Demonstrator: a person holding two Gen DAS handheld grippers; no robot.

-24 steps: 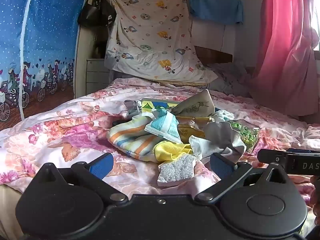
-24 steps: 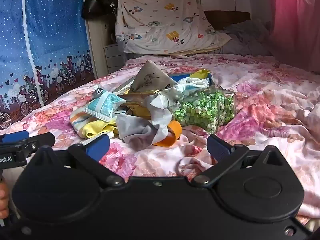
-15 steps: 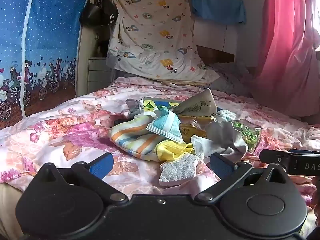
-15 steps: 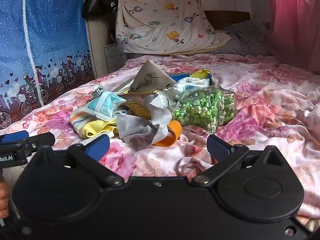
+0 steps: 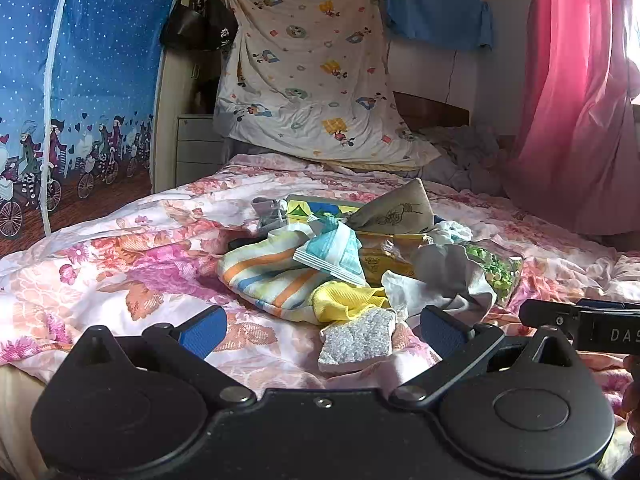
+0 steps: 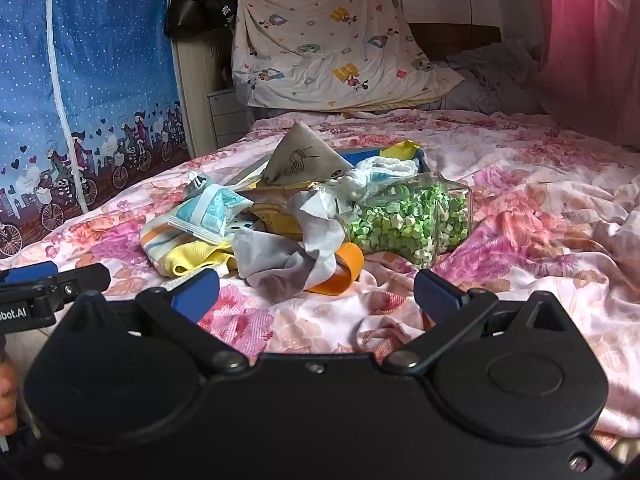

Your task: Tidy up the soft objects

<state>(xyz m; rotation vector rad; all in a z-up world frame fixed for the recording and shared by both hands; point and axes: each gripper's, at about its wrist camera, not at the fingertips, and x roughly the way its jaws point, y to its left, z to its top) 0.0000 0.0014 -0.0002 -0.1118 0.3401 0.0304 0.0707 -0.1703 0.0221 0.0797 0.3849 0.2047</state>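
A heap of soft things lies on the floral bedspread [image 5: 132,264]: a striped cloth [image 5: 264,276], a yellow cloth [image 5: 344,300], a grey cloth [image 5: 448,276], a pale blue packet [image 5: 332,252], a grey sparkly piece [image 5: 356,340] and a beige pouch [image 5: 396,212]. In the right wrist view the heap shows the grey cloth [image 6: 288,256], an orange band [image 6: 344,272] and a clear bag of green bits [image 6: 408,220]. My left gripper [image 5: 320,328] is open just short of the heap, with the sparkly piece between its fingers. My right gripper [image 6: 316,296] is open and empty before the grey cloth.
A cartoon-print sheet [image 5: 312,80] hangs at the head of the bed. A blue printed curtain [image 5: 76,80] is on the left, a pink curtain [image 5: 576,100] on the right. Rumpled grey bedding [image 5: 468,156] lies at the back. The other gripper shows at each frame's edge [image 5: 580,324].
The left wrist view has shifted slightly, and the heap sits a little higher and farther right in the frame. The right gripper has barely moved. Both stay open.
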